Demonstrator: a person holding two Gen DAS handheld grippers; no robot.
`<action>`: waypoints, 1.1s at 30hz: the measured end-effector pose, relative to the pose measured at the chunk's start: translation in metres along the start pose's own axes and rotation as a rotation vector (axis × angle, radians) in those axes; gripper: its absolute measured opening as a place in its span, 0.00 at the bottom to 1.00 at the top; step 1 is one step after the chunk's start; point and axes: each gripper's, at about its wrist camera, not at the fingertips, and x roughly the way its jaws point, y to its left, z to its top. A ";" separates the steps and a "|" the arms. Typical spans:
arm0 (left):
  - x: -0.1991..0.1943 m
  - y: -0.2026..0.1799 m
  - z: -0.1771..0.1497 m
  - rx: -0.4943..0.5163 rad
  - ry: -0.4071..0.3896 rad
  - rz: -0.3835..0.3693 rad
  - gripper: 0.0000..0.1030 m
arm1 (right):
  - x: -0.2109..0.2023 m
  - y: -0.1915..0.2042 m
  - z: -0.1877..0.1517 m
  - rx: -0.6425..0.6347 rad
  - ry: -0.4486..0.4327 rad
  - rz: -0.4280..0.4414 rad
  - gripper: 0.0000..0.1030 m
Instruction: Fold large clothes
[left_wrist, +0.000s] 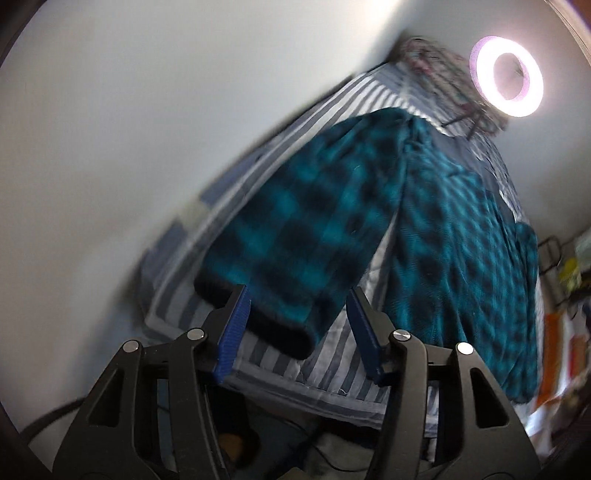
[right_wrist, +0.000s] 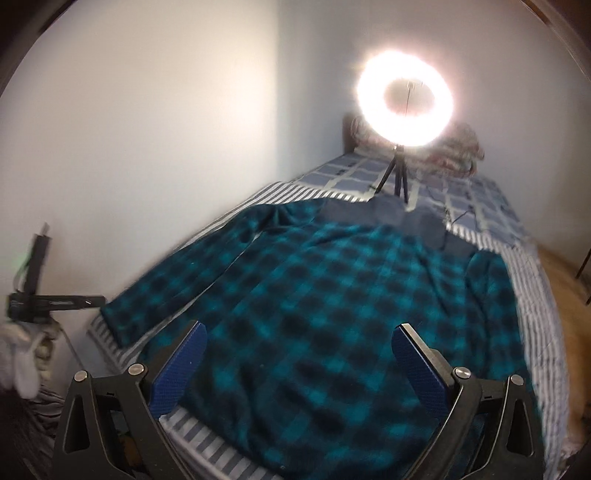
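A bed is filling most of both views, running along a white wall and carrying a striped cover. No container is showing; the bed is the one thing bearing the rest. One teal-and-black checked shirt is lying spread flat on that cover, body toward the near edge, with one sleeve stretching out toward the wall side and ending in a dark cuff. A second sleeve is lying at the shirt's other side near the bed's far edge. One lit ring light is standing on a small tripod further up the bed, with one bundle of patterned bedding behind it.

The right gripper is hovering over the shirt's lower body, jaws spread wide, gripping nothing. The left gripper is reaching at the cuff, jaws about half apart with the cuff between them; I cannot tell whether the pads are touching it.
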 end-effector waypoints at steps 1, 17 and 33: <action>0.004 0.005 0.001 -0.035 0.018 -0.009 0.54 | -0.002 -0.001 -0.001 -0.003 -0.002 0.000 0.98; 0.049 0.047 0.010 -0.271 0.092 0.080 0.54 | -0.031 0.015 -0.013 -0.038 -0.042 0.026 0.98; 0.022 -0.043 0.023 0.033 -0.123 0.046 0.04 | -0.027 0.009 -0.011 -0.014 -0.032 0.037 0.96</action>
